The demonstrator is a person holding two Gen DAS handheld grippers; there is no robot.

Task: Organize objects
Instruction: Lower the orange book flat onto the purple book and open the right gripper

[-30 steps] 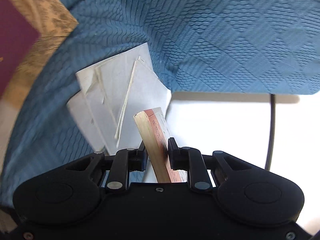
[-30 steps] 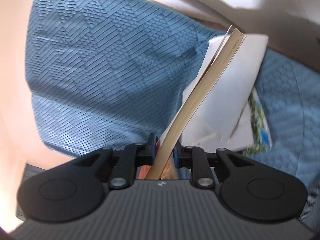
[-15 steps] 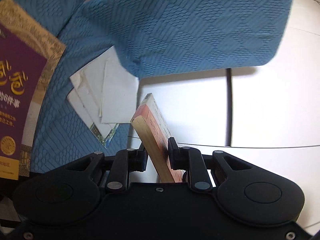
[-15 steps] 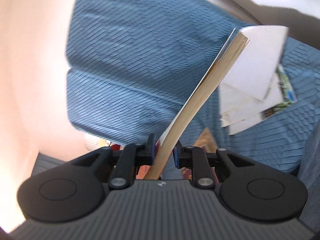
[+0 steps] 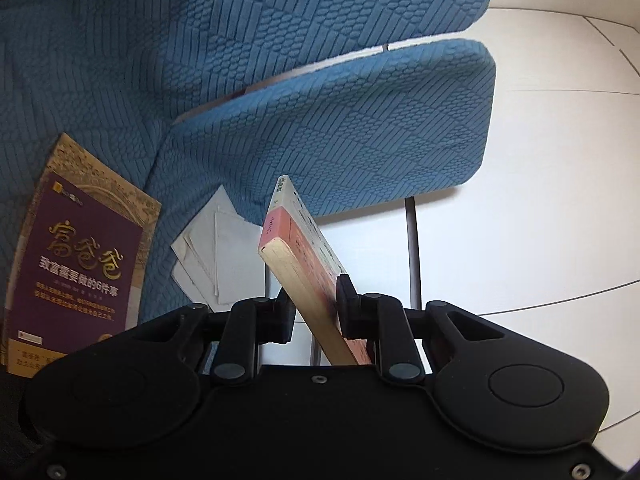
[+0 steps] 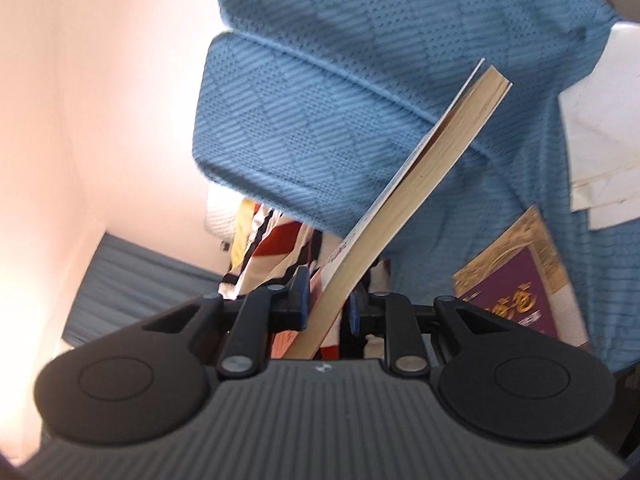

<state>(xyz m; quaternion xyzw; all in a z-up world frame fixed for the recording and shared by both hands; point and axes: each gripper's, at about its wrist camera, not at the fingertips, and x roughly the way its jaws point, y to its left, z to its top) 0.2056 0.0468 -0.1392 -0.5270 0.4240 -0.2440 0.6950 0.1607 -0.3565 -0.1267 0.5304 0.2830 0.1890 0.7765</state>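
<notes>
Each claw is clamped on a book and carries it clear of the blue sofa, so the step in hand looks like the carry between pick-up and put-down. The left claw [image 5: 314, 312] grips a paperback with a salmon-pink cover [image 5: 298, 258] by its lower part, and the book stands tilted with its far end leaning left. The right claw [image 6: 326, 308] pinches a thinner paperback [image 6: 420, 168] near its bottom edge, the long page block slanting up and to the right. Still lying on the sofa seat [image 5: 120, 80] are a purple and gold book [image 5: 80, 256] at the near left and, just right of it, a small heap of white papers [image 5: 212, 252]. The next move, I judge, calls for finding one place to set both books, squaring them there, and then coming back for what lies on the seat; no such place shows in either view. The sofa wears a quilted blue cover, with an armrest cushion [image 5: 360, 128] at the right. Beyond it is a white tiled floor [image 5: 552, 184]. In the right view a pale pink wall [image 6: 100, 100] stands at the left, and some striped fabric [image 6: 272, 248] shows under the cushion edge.
</notes>
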